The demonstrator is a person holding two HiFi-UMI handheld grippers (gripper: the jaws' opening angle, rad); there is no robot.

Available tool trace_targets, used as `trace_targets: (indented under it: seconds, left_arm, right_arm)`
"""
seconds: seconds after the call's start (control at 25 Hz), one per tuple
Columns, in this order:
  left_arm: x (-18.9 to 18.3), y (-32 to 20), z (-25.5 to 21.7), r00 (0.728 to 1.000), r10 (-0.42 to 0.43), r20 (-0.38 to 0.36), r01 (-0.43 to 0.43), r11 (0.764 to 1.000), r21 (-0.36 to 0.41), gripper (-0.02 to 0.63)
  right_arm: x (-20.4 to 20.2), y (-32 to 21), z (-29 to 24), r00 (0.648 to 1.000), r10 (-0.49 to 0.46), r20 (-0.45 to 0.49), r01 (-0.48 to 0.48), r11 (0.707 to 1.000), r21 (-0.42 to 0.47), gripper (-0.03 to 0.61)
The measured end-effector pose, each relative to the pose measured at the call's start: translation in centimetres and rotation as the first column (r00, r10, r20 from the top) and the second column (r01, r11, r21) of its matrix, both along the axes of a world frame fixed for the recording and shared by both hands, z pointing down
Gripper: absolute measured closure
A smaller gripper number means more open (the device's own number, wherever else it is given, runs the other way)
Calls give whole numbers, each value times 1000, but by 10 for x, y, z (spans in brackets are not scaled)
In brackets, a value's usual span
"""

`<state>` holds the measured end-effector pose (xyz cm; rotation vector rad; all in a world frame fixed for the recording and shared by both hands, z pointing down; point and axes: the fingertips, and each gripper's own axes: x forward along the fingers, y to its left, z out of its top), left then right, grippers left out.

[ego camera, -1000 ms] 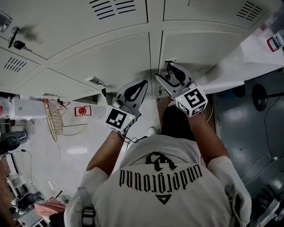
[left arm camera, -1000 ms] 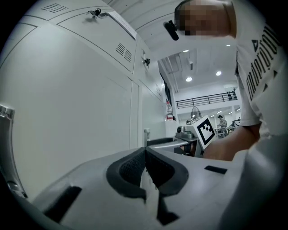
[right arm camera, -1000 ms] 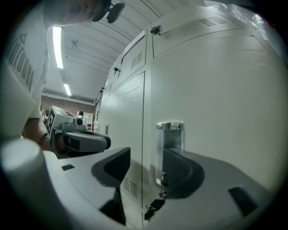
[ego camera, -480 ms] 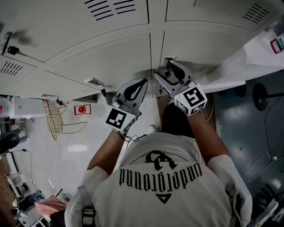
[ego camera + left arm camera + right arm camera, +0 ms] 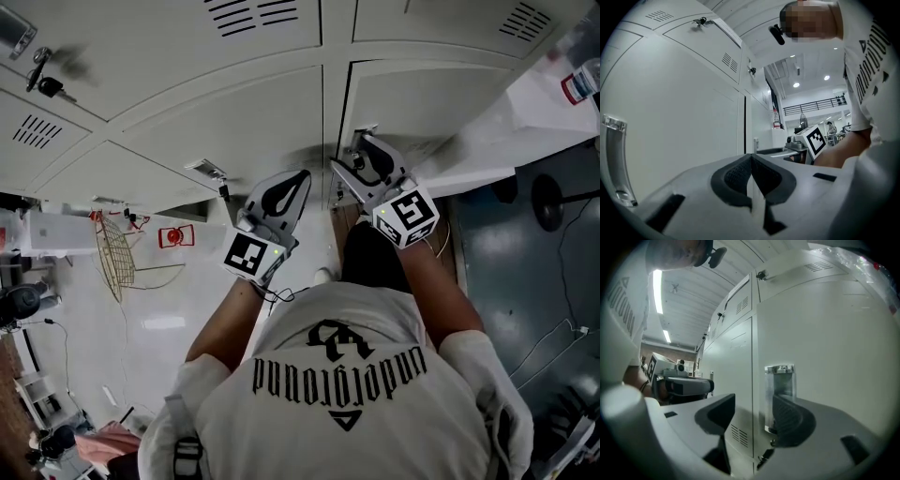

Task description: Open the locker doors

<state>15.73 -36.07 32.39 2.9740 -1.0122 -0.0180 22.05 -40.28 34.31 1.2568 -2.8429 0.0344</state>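
Jaws of my right tool stand spread, pinching nothing, straddling the seam with the metal handle just behind one pad. My left tool is pressed together, empty. Straight ahead, the locker door looks like stiff, smooth, light sheet steel; I'd hook that handle, since the flat face gives no purchase.

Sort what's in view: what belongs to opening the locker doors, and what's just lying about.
Job in hand:
right gripper, open at the door handle
locker door
left gripper, shut

Lying about:
wire basket
keys in another lock
bottle
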Motion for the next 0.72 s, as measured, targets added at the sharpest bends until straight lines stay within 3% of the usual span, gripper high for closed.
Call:
trace_targets:
  seconds: [0.4,0.72]
  left_arm:
    - [9,33,2,997,73,3,-73,997,-2,607]
    - [42,59,6,985,170,4,-170,985,5,607]
  right_arm:
    - [20,52,-1,994,107,3,-107,994,9,350]
    - [56,100,0,978,207,-7,-206,978,18,370]
